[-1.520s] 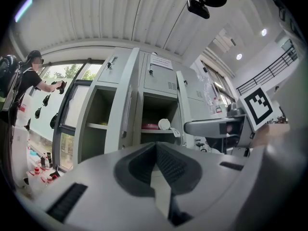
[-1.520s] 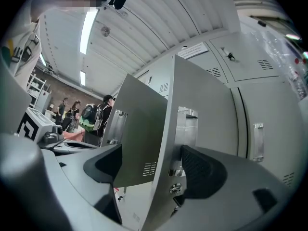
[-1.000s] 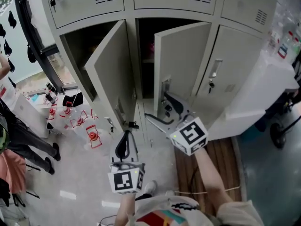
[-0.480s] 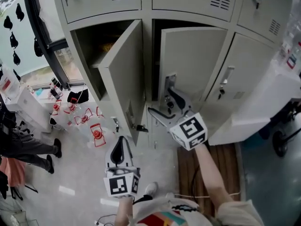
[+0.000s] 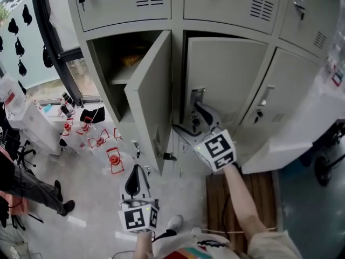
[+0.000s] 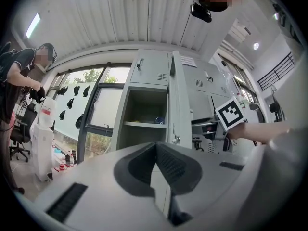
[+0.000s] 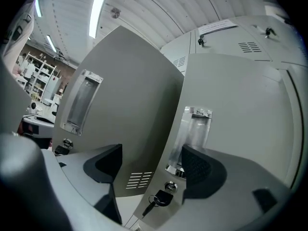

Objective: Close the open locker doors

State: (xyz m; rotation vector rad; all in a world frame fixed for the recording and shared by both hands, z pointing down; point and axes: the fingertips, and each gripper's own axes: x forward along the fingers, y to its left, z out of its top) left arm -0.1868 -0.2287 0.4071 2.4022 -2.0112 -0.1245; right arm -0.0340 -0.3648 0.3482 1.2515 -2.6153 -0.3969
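Not finished; roughly halfway at best, judging by how the doors stand. top row (image 5: 124,4) and right-hand door (image 5: 285,80): shut already. Left to do: two doors in the middle row.

left door (image 5: 151,104): swung far out, nearly edge-on in the head view, open compartment (image 5: 113,63) exposed with something small inside.

middle door (image 5: 229,74): nearly home, only a dark slit along its top. Needs one last push, probably.

right gripper (image 5: 186,118): jaws spread, nothing clamped. Sits low at the middle door's free edge, by the handle (image 7: 193,129). In the right gripper view, handle plate and the key (image 7: 159,198) under it show between the two jaws, with the right-hand pad overlapping the plate's lower end. Touching or just off the door: cannot tell. Outer face of the left door just beside, filling the left of that view.

left gripper (image 5: 136,171): jaws pressed together, empty. Hangs low, below the left door's free edge and apart from it, pointing up at the open compartment in the left gripper view. Likely well placed to swing that door round, but no contact now.
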